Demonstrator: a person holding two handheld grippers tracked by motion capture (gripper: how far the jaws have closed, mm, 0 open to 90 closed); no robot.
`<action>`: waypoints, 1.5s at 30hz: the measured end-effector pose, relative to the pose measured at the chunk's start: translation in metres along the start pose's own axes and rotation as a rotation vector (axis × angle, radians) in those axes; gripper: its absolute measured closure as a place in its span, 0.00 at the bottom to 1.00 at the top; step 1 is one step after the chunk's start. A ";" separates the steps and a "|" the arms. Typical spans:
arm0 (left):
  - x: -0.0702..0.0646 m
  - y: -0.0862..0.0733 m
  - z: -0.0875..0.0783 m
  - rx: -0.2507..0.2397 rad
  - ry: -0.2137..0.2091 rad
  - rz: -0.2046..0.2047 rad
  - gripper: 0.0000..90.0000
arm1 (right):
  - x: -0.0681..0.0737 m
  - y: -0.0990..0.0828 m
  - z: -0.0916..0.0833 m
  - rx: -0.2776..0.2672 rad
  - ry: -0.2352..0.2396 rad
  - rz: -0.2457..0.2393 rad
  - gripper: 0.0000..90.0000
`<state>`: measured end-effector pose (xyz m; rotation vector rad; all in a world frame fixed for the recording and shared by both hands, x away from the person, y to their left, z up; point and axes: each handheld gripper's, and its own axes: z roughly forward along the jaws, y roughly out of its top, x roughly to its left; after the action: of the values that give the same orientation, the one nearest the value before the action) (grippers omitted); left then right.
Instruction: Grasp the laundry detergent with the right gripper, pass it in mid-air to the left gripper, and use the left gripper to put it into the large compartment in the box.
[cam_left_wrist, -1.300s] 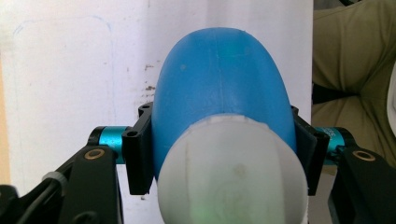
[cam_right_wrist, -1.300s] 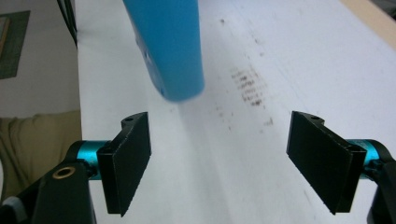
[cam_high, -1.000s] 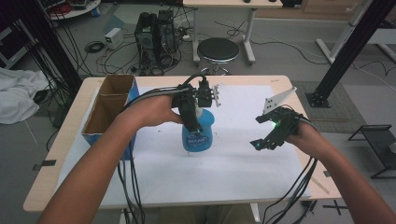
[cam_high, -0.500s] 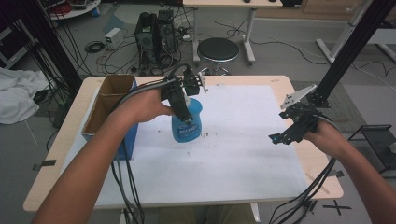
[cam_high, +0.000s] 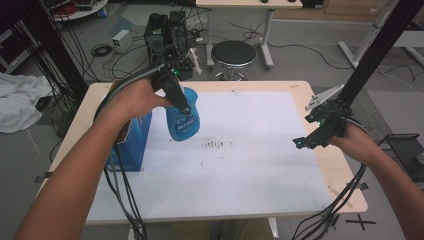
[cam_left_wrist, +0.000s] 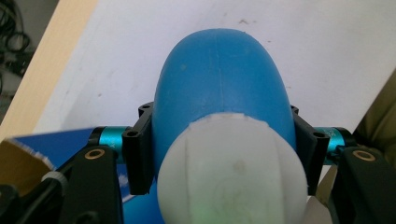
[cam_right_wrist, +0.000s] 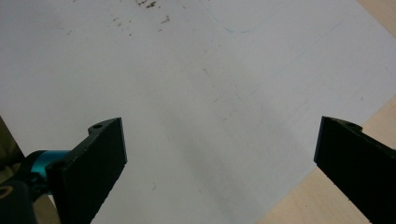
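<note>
left gripper (cam_high: 176, 95) clenched on the neck of the blue spray bottle (cam_high: 182, 119), now lifted off the white sheet (cam_high: 250, 165) and carried toward ten o'clock, beside the blue cardboard box (cam_high: 134, 145); a second ago it stood near centre. right gripper (cam_high: 320, 131) has withdrawn to the three o'clock edge, jaws released and spread, empty. judgement: bottle likely bound for the box.

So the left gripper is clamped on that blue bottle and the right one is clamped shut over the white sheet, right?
Not quite: the right gripper is open. The right gripper view shows its jaws wide apart with nothing between them over the white sheet. The left gripper does clamp the blue bottle.
</note>
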<state>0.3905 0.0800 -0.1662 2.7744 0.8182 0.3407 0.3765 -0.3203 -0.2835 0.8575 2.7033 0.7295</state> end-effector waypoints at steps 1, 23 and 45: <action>0.003 -0.001 -0.003 0.015 0.007 -0.001 0.42 | 0.001 0.001 0.000 0.002 0.003 0.011 0.02; 0.057 -0.059 -0.093 -0.022 0.164 -0.489 0.42 | -0.002 0.014 0.001 -0.018 0.005 -0.030 0.02; 0.083 -0.109 -0.079 -0.008 0.250 -0.726 0.42 | -0.006 0.012 -0.007 -0.044 -0.013 -0.036 0.02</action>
<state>0.3812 0.2269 -0.1092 2.2364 1.7785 0.5386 0.3848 -0.3179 -0.2713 0.7988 2.6732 0.7705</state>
